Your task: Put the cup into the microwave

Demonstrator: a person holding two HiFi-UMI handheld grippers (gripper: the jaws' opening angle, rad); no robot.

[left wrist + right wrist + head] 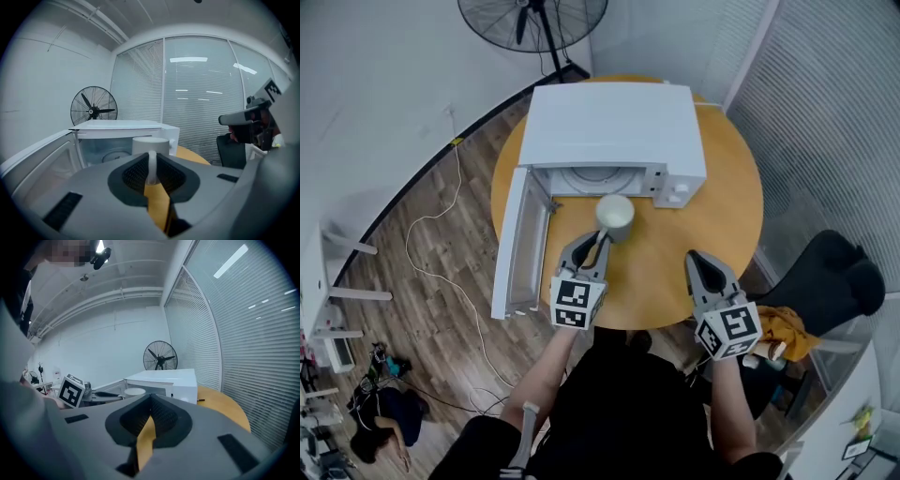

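A pale cup (616,214) hangs just in front of the white microwave (614,127), whose door (517,242) stands swung open to the left. My left gripper (598,240) is shut on the cup's handle. In the left gripper view the handle (151,166) sits pinched between the dark pads, and the cup body (150,144) faces the open cavity (110,152). My right gripper (696,259) hovers over the round wooden table (722,216) to the right of the cup; it is shut and holds nothing. In the right gripper view its jaws (151,401) meet with nothing between them.
A standing fan (532,21) is behind the microwave. A dark chair (830,281) sits right of the table, with window blinds (834,112) beyond. A white cable (441,244) trails across the wood floor at left.
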